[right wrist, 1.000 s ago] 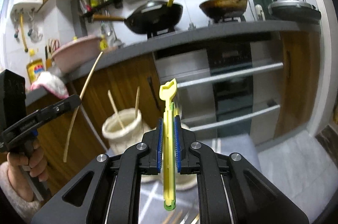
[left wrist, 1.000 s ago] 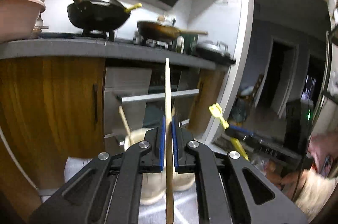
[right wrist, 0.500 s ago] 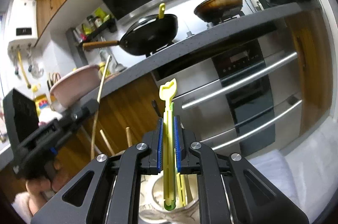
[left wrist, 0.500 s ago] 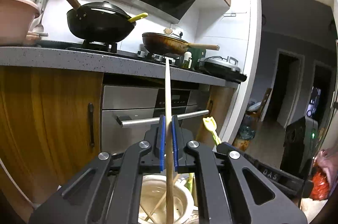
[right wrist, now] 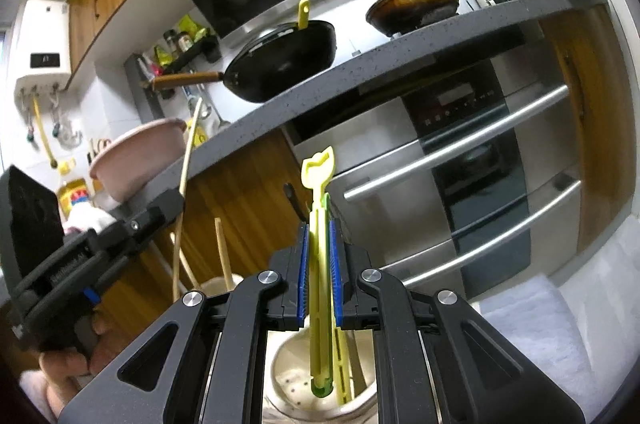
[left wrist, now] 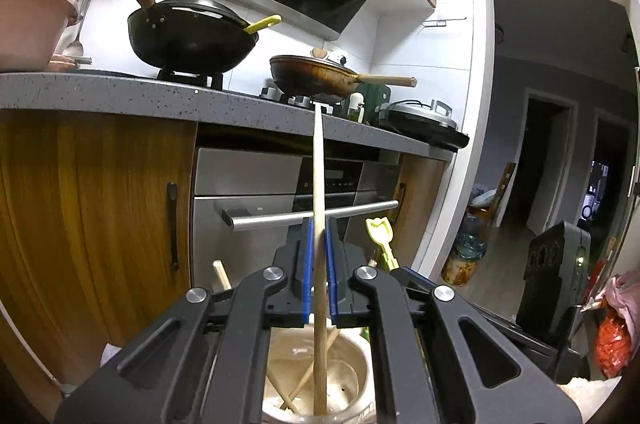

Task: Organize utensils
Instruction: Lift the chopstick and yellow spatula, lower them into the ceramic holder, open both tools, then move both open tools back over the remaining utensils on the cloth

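Note:
My left gripper (left wrist: 319, 276) is shut on a long wooden chopstick (left wrist: 318, 184) held upright, its lower end inside the cream utensil holder (left wrist: 352, 376) below. Other wooden sticks lean in the holder. My right gripper (right wrist: 319, 276) is shut on a yellow-green plastic utensil (right wrist: 318, 208), upright, its lower end inside the same holder (right wrist: 292, 360). The left gripper (right wrist: 132, 224) with its chopstick (right wrist: 188, 152) shows at the left of the right wrist view. The yellow utensil (left wrist: 378, 236) shows just right of my left gripper.
A grey countertop (left wrist: 100, 92) runs overhead with a black wok (left wrist: 192, 36), a brown pan (left wrist: 312, 76) and a pink basin (left wrist: 28, 20). A steel oven front with bar handles (right wrist: 460, 144) and wooden cabinets (left wrist: 80, 208) stand behind the holder. White cloth (right wrist: 560, 320) lies at the right.
Both grippers have moved over the holder and come down, so the chopstick's and the yellow utensil's lower ends now sit inside it. Both stay shut.

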`<state>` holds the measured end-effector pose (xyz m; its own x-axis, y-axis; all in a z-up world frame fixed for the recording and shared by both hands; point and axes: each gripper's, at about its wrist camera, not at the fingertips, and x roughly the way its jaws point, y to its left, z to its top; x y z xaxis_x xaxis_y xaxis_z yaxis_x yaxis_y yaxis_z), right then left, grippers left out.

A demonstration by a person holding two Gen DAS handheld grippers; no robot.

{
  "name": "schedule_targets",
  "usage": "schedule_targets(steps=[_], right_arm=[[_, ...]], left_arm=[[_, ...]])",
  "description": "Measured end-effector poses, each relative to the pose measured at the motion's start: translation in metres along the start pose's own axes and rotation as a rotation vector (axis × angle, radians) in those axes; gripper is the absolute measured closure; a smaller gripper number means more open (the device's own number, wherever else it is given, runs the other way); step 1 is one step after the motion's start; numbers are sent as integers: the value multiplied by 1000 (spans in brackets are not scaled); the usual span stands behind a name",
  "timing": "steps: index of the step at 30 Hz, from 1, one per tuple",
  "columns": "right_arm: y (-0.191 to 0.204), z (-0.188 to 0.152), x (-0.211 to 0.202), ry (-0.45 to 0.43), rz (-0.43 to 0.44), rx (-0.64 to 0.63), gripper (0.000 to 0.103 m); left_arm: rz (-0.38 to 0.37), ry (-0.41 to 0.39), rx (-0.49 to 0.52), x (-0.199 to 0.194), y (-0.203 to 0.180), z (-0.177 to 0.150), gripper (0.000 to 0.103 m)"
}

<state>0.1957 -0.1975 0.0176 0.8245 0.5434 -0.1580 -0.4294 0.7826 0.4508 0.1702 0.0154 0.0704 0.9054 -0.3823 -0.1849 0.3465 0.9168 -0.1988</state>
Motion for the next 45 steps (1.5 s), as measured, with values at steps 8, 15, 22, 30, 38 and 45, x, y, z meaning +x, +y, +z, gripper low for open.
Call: schedule_targets(steps=[8, 15, 22, 30, 38, 45], right_arm=[[2, -8, -15, 22, -30, -59, 92], [5, -15, -22, 72, -68, -90, 92], [8, -22, -25, 119, -126, -114, 92], [11, -23, -31, 127, -155, -139, 83], [10, -22, -51, 168, -213, -134, 34], [5, -22, -78, 194, -313, -144, 10]], left_arm=[[8, 23, 49, -19, -2, -14, 97], [28, 80, 37, -30, 5, -25, 97], [70, 125, 66, -34, 5, -33, 97], [86, 141, 61, -38, 8, -35, 97], [131, 202, 82, -47, 5, -37, 64], [136, 209, 94, -70, -3, -41, 31]])
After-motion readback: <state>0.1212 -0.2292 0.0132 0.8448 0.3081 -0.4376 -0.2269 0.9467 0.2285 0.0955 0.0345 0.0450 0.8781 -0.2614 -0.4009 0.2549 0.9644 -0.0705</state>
